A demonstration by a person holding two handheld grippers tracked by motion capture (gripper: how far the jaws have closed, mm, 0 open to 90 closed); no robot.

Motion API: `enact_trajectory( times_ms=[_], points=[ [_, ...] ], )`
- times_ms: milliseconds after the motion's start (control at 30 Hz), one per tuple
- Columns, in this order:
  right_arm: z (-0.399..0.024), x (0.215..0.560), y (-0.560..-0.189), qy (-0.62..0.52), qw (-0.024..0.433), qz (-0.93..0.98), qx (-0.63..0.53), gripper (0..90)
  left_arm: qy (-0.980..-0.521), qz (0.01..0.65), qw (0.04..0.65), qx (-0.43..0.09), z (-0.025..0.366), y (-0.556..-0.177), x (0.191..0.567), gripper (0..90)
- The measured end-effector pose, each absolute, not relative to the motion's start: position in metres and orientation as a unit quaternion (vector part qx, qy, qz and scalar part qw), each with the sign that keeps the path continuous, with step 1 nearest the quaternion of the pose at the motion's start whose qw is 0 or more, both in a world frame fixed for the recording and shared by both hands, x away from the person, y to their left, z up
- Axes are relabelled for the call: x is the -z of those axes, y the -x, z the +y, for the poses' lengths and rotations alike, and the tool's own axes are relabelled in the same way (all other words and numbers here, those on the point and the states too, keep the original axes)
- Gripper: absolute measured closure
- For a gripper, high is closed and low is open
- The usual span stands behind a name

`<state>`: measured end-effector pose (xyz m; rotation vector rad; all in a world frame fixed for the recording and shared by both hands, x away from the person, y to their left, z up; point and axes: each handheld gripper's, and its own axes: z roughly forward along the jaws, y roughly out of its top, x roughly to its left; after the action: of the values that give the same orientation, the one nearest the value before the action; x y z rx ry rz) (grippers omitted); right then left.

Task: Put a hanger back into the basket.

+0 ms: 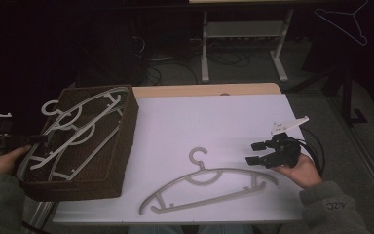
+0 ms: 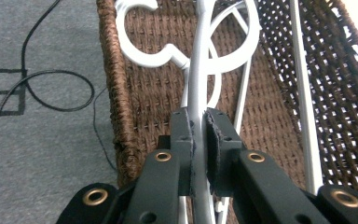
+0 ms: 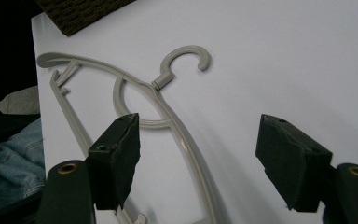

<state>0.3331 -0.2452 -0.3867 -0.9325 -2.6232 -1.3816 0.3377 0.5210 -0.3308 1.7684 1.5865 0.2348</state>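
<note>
A brown wicker basket [image 1: 129, 124] stands on the table's left and holds white hangers [image 1: 85, 122]. My left gripper [image 1: 40, 139] reaches in over the basket's left rim. In the left gripper view it [image 2: 199, 119] is shut on the thin arm of one white hanger [image 2: 196, 79] that lies above the basket's woven floor [image 2: 154, 98]. A grey hanger [image 1: 209, 183] lies flat on the white table near the front edge. My right gripper [image 1: 252, 152] hovers open just right of it. In the right gripper view the jaws [image 3: 200, 140] stand wide apart over that hanger [image 3: 177, 121], holding nothing.
The white table top [image 1: 214, 122] stretches between basket and right hand. Another hanger [image 1: 350, 22] hangs at the far upper right. A white desk frame [image 1: 243, 34] and cables [image 1: 175, 63] are on the floor beyond. Carpet with a cable [image 2: 51, 88] lies left of the basket.
</note>
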Motion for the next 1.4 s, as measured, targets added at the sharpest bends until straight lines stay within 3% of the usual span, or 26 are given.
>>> enact_trajectory(
  times_ms=[433,500,533,700,1400],
  points=[
    [-0.246,0.386,-0.333,0.302,0.018,-0.843,0.445,29.5,-0.709,0.611,0.338,-0.099,0.508,-0.344,0.335,81.5],
    [-0.246,0.387,-0.334,0.300,0.018,-0.844,0.445,29.5,-0.722,0.606,0.320,-0.093,0.506,-0.345,0.335,79.4],
    [-0.244,0.387,-0.334,0.298,0.019,-0.844,0.445,29.5,-0.721,0.608,0.318,-0.098,0.506,-0.346,0.334,70.8],
    [-0.242,0.388,-0.335,0.297,0.020,-0.845,0.445,29.5,-0.708,0.605,0.351,-0.097,0.507,-0.343,0.330,68.5],
    [-0.247,0.386,-0.333,0.297,0.012,-0.843,0.448,29.4,-0.757,0.500,0.412,-0.086,0.448,-0.326,0.303,68.8]
  ],
)
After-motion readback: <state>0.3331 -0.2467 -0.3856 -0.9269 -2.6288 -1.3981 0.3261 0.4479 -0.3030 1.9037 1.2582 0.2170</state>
